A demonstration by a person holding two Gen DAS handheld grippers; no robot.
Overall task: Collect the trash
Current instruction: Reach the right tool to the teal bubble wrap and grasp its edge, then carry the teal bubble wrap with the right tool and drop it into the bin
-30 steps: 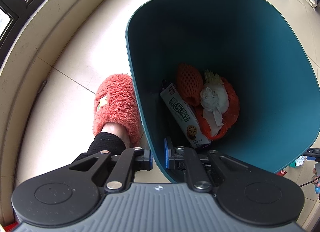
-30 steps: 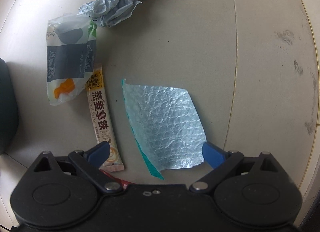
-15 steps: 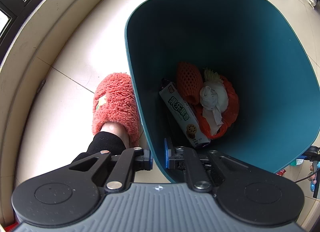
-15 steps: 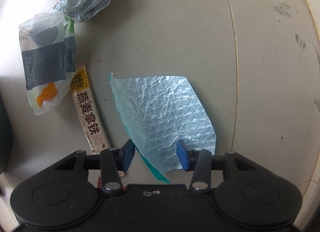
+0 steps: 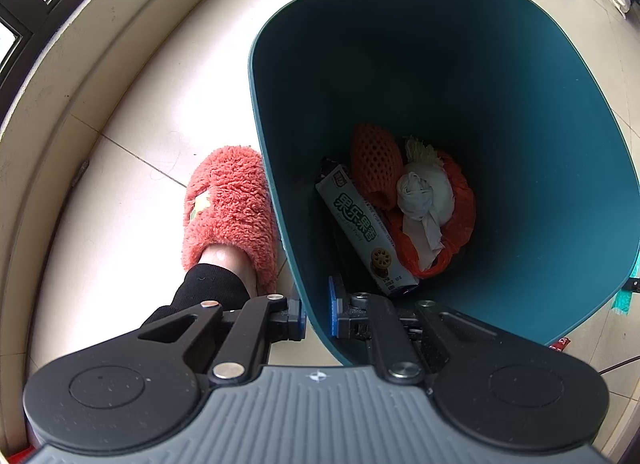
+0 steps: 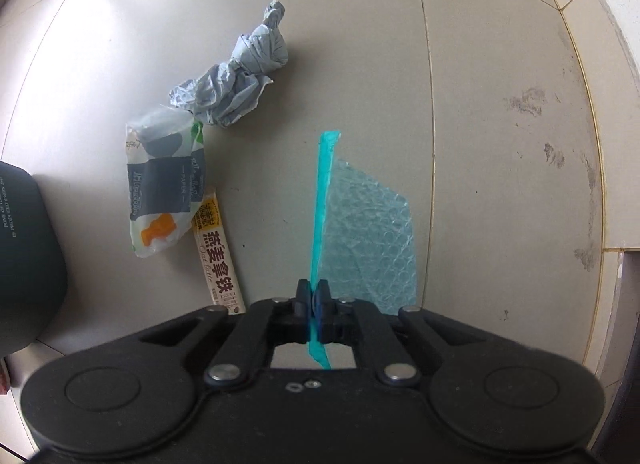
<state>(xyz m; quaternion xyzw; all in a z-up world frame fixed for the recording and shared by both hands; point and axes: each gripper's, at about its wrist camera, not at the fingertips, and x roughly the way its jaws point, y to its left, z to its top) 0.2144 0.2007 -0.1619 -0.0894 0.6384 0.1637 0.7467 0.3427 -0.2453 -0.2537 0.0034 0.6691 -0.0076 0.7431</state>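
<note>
- Under both tongs lies the pale tile floor (image 6: 480, 84), the biggest thing to see.
- Right in front of the left tongs (image 5: 316, 314) stands the big dark green bin (image 5: 520, 124). Its near wall sits between the two blue pads, and they pinch it tight with just that thin wall in the gap.
- Left of the left tongs, just beside the bin, is a foot in a fluffy red slipper (image 5: 228, 208) with a black trouser cuff above it.
- Down at the bottom of the bin, ahead of the left tongs, lie a long cookie pack (image 5: 360, 224), an orange foam net (image 5: 376, 160), an orange bag (image 5: 460, 200) and a white paper ball (image 5: 420, 192) on top of the bag.
- The right tongs (image 6: 312, 298) point down at the floor. Their pads are pressed together on the teal edge of the bubble wrap bag (image 6: 372, 232), so the bag hangs from them, turned on its side, and fans out to the right of the tongs.
- Far to the left of the right tongs a dark round thing (image 6: 24, 256) shows at the edge; what it is cannot be told.
- Ahead and to the left of the right tongs lies a white and grey wrapper (image 6: 164, 184) on the floor.
- Farther ahead of that, touching its top end, is a twisted grey paper wad (image 6: 236, 80).
- Just left of the right tongs lies a thin latte stick pack (image 6: 218, 256), partly under the wrapper.
</note>
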